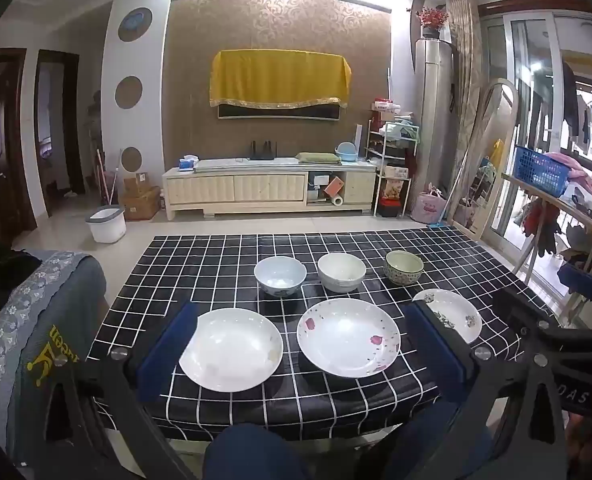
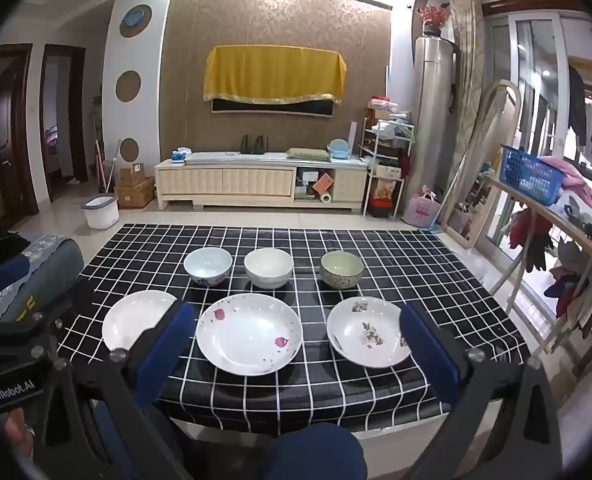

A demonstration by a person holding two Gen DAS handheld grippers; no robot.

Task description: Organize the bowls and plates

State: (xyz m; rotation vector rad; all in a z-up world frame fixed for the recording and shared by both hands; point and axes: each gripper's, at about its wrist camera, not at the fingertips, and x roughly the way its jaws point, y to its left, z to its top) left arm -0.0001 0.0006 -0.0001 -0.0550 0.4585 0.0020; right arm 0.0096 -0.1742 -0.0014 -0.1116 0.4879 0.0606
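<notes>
Three white plates lie in a near row on the black checked table point(image 1: 199, 264) point(image 2: 416, 256): a plain plate point(image 1: 231, 348) point(image 2: 135, 318) at left, a pink-petal plate point(image 1: 348, 342) point(image 2: 249, 334) in the middle, a plate with grey flower prints point(image 1: 452, 314) point(image 2: 370, 330) at right. Behind them stand a pale blue bowl point(image 1: 279, 276) point(image 2: 207, 266), a white bowl point(image 1: 341, 272) point(image 2: 268, 268) and a green patterned bowl point(image 1: 404, 267) point(image 2: 341, 270). My left gripper point(image 1: 302, 320) hangs open above the near edge, holding nothing. The right gripper point(image 2: 298, 320) is open too, and empty.
A grey-covered chair point(image 1: 35, 320) stands at the table's left. A person's knee in blue point(image 1: 251, 452) point(image 2: 320, 452) shows below the near edge. A drying rack with a blue basket point(image 2: 532, 176) stands at right. A white bucket point(image 1: 105, 224) sits on the floor beyond.
</notes>
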